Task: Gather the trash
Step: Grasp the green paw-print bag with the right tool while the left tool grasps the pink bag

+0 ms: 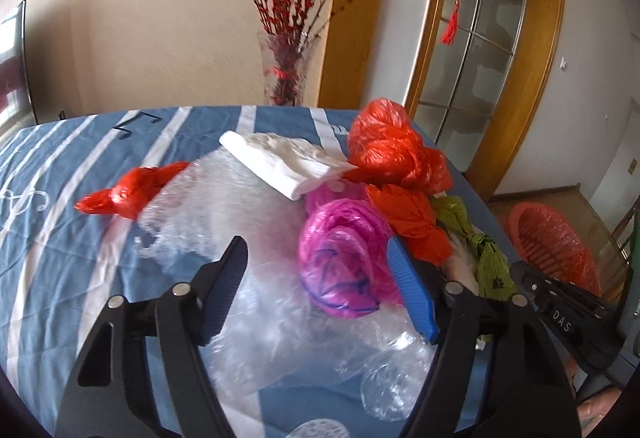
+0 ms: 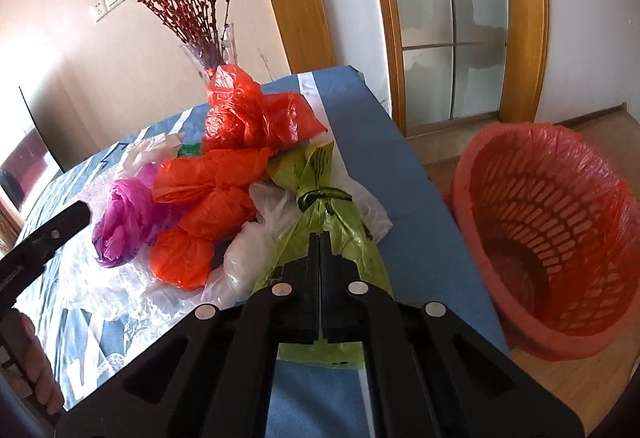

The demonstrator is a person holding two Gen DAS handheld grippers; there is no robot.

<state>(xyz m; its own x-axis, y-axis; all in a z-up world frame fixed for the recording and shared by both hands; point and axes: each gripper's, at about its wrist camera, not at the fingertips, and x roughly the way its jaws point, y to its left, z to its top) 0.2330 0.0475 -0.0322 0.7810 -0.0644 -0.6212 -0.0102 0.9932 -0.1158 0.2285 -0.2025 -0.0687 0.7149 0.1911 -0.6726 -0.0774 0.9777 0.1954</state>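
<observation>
- Our right gripper [image 2: 320, 238] is pinching the green bag [image 2: 340, 222] near the tabletop [image 2: 380, 157] edge, beside the red basket [image 2: 552, 238].
- Our left gripper [image 1: 316, 278] is hovering spread over the magenta bag [image 1: 340, 262].

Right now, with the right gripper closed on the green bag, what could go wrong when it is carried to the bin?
1. The right gripper pinches only thin film of the green bag; it may slip out or tear.
2. The white bag lies partly under the green one and could be dragged off the table.
3. The bin stands on the floor past the table edge, so an early release would probably miss it.
</observation>
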